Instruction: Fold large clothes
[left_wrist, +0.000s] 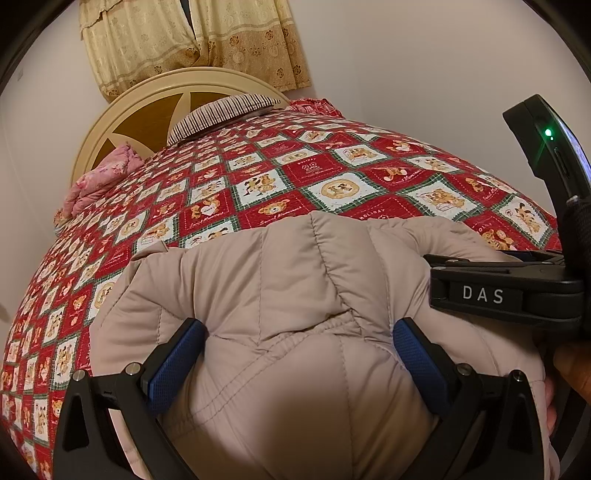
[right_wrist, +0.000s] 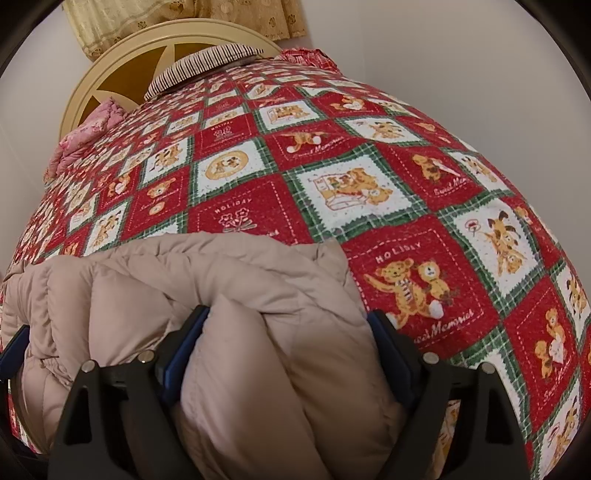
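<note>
Here's the beige padded jacket (left_wrist: 295, 295), bunched at the near edge of the bed on the red, white and green teddy-bear quilt (left_wrist: 258, 184). The left gripper (left_wrist: 299, 354) has its blue pads (left_wrist: 177, 362) pressed into a fat bulge of the jacket, jaws spread wide around the padding and clamping it. Over on the right, the right gripper (right_wrist: 288, 343) does the same: its fingers (right_wrist: 184, 339) sink into a thick folded roll of the same jacket (right_wrist: 258, 314), grasping it.

Round about: a cream headboard (left_wrist: 155, 110) with brown star-shaped panels at the far end, a striped pillow (left_wrist: 221, 114) against it, a pink floral bundle (left_wrist: 99, 177) at the far left corner, red cloth (left_wrist: 314, 105) at the far right corner, and yellow patterned curtains (left_wrist: 192, 40) on the wall behind. In the left view the right device's black body (left_wrist: 517, 288) juts in from the right edge, covering part of the jacket, a green light (left_wrist: 547, 132) glowing above it.

Writing: "DAS" in white on that black body; on the quilt squares, "HOLIDAY" and "Sweet Memories"
</note>
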